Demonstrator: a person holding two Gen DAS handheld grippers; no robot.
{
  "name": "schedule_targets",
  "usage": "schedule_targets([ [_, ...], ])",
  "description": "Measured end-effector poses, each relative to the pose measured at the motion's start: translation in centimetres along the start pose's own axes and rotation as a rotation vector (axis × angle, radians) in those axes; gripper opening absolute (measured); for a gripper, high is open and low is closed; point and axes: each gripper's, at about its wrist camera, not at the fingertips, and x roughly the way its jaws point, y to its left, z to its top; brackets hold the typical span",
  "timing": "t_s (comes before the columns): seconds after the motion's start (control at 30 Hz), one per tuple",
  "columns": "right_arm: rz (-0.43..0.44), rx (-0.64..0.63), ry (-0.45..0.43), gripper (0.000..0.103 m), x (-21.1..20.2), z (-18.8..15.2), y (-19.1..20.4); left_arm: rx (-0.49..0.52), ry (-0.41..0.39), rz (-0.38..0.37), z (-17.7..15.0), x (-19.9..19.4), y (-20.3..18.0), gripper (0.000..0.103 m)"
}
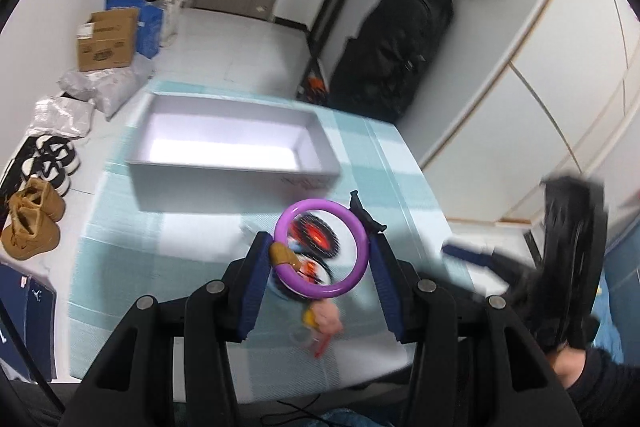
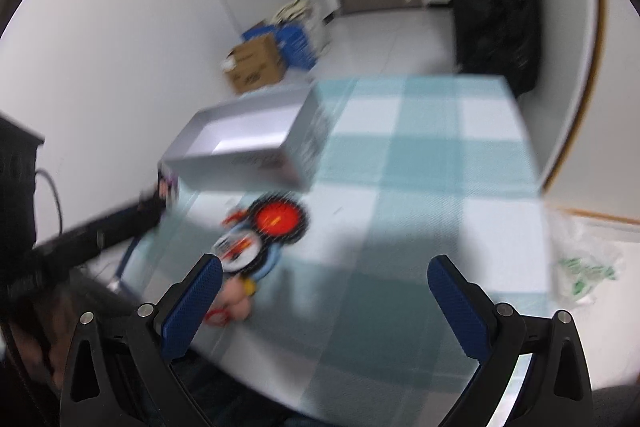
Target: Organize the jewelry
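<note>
My left gripper (image 1: 320,251) is shut on a purple bangle (image 1: 362,233) with a tan bead, held above the table. An open white box (image 1: 232,147) stands beyond it on the teal checked tablecloth (image 1: 120,247). Below the bangle lies a pile of jewelry: a red and black round piece (image 1: 316,233), a pink and yellow piece (image 1: 326,319). In the right wrist view my right gripper (image 2: 324,287) is open and empty above the cloth; the pile (image 2: 276,219) lies ahead to its left, next to the box (image 2: 248,139). The left gripper (image 2: 120,223) shows blurred at the left.
Shoes (image 1: 36,215), bags and a cardboard box (image 1: 106,39) sit on the floor left of the table. A black suitcase (image 1: 396,55) stands behind the table. A plastic bag (image 2: 584,259) lies off the table's right edge. The right gripper (image 1: 560,267) shows blurred at the right.
</note>
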Motion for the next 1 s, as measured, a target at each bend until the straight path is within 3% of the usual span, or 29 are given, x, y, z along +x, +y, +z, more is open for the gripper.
schedule_targets([
  [0.3, 0.183, -0.082, 0.142, 0.087, 3.0, -2.0, 3.5, -0.087, -0.056, 0.012, 0.8, -0.7, 2.2, 0.044],
  [0.4, 0.199, -0.119, 0.159, 0.075, 3.3, -2.7, 4.7, -0.090, -0.060, 0.004, 1.0, -0.8, 2.3, 0.044],
  [0.47, 0.207, -0.141, 0.153, 0.073, 2.9, -3.1, 5.3, -0.088, -0.063, 0.001, 1.0, -1.0, 2.4, 0.044],
  [0.63, 0.200, -0.261, 0.113, 0.064, 2.2, -4.1, 7.8, -0.095, -0.076, -0.013, 1.0, -1.7, 2.7, 0.044],
  [0.7, 0.180, -0.289, 0.113, 0.051, 2.5, -4.5, 8.4, -0.101, -0.079, -0.014, 1.0, -1.8, 2.9, 0.044],
  [1.0, 0.065, -0.377, 0.096, 0.040, 4.4, -5.0, 9.4, -0.139, -0.088, -0.018, 1.2, -2.1, 3.6, 0.044],
])
